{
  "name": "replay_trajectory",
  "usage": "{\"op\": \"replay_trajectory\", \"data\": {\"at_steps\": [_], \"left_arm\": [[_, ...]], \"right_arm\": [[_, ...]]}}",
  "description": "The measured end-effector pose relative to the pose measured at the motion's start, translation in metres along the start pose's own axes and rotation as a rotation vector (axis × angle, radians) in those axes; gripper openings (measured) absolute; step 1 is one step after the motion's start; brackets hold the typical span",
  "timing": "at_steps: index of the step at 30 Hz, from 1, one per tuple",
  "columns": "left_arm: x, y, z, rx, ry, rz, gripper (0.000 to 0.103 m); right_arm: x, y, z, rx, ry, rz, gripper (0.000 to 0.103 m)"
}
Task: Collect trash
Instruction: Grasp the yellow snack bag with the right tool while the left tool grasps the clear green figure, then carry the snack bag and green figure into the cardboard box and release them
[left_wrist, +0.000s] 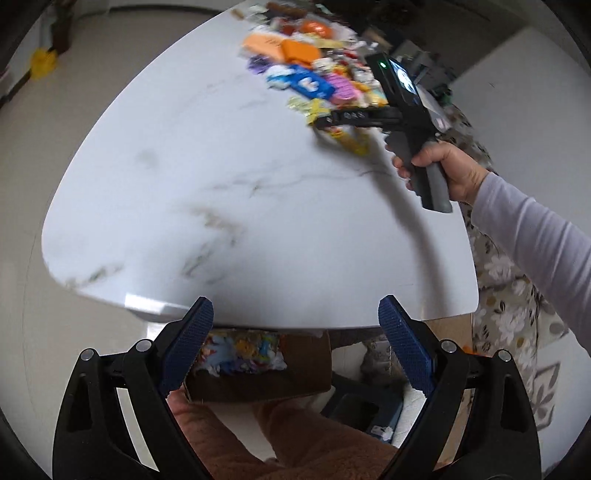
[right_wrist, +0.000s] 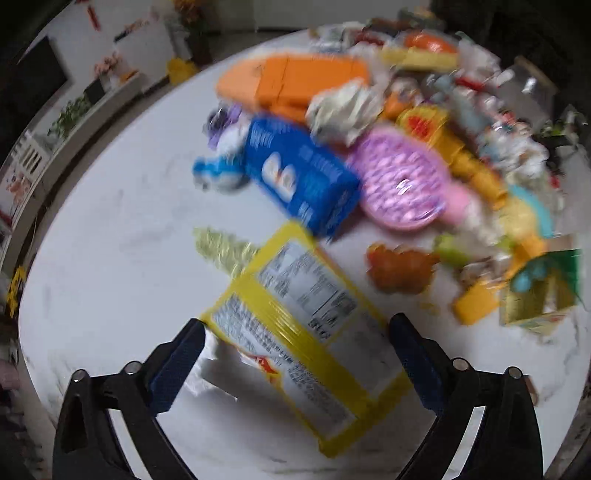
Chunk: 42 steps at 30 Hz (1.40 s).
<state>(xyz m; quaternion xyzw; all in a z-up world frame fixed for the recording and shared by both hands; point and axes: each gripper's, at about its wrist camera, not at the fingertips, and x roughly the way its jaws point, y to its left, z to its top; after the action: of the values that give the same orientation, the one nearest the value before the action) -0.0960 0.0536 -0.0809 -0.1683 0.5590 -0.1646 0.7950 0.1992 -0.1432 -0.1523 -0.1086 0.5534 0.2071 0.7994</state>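
A heap of trash (left_wrist: 314, 70) lies at the far right of the white marble table (left_wrist: 221, 206). My left gripper (left_wrist: 295, 317) is open and empty, held off the table's near edge above a cardboard box (left_wrist: 258, 373) that holds several crumpled wrappers. My right gripper (right_wrist: 295, 343) is open over the table, its fingers either side of a yellow snack wrapper (right_wrist: 310, 332) lying flat. It also shows in the left wrist view (left_wrist: 332, 123) at the heap's edge. Behind the wrapper lie a blue packet (right_wrist: 299, 177), a pink round lid (right_wrist: 399, 188) and an orange box (right_wrist: 295, 81).
A crumpled orange wrapper (right_wrist: 399, 266) and a green and gold carton (right_wrist: 543, 291) lie to the right. A brown cushion (left_wrist: 288, 439) and a dark stool (left_wrist: 362, 410) are under the table edge. The person's floral apron (left_wrist: 509, 306) is at the right.
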Motion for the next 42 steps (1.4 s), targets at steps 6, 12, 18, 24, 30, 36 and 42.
{"op": "replay_trajectory", "data": {"at_steps": [6, 12, 18, 24, 30, 36, 42], "left_arm": [[0.011, 0.005, 0.015, 0.047, 0.024, 0.049, 0.089], [0.041, -0.002, 0.064, 0.129, 0.023, 0.099, 0.089], [0.099, -0.013, 0.157, 0.090, -0.038, 0.090, 0.089], [0.161, -0.043, 0.227, 0.121, -0.076, 0.236, 0.089], [0.198, -0.058, 0.247, 0.222, -0.045, 0.396, 0.040], [0.180, -0.055, 0.242, 0.257, -0.033, 0.315, 0.039], [0.108, -0.056, 0.194, 0.334, -0.088, 0.163, 0.039]], "right_arm": [[-0.025, 0.003, -0.031, 0.013, -0.078, -0.002, 0.055], [-0.081, -0.007, -0.104, 0.214, -0.193, 0.114, 0.038], [-0.138, -0.011, -0.178, 0.444, -0.328, 0.172, 0.035], [-0.182, -0.001, -0.212, 0.532, -0.421, 0.185, 0.035], [-0.193, -0.001, -0.229, 0.563, -0.435, 0.193, 0.035], [-0.190, 0.002, -0.235, 0.564, -0.423, 0.219, 0.035], [-0.195, 0.016, -0.233, 0.523, -0.414, 0.247, 0.035]]}}
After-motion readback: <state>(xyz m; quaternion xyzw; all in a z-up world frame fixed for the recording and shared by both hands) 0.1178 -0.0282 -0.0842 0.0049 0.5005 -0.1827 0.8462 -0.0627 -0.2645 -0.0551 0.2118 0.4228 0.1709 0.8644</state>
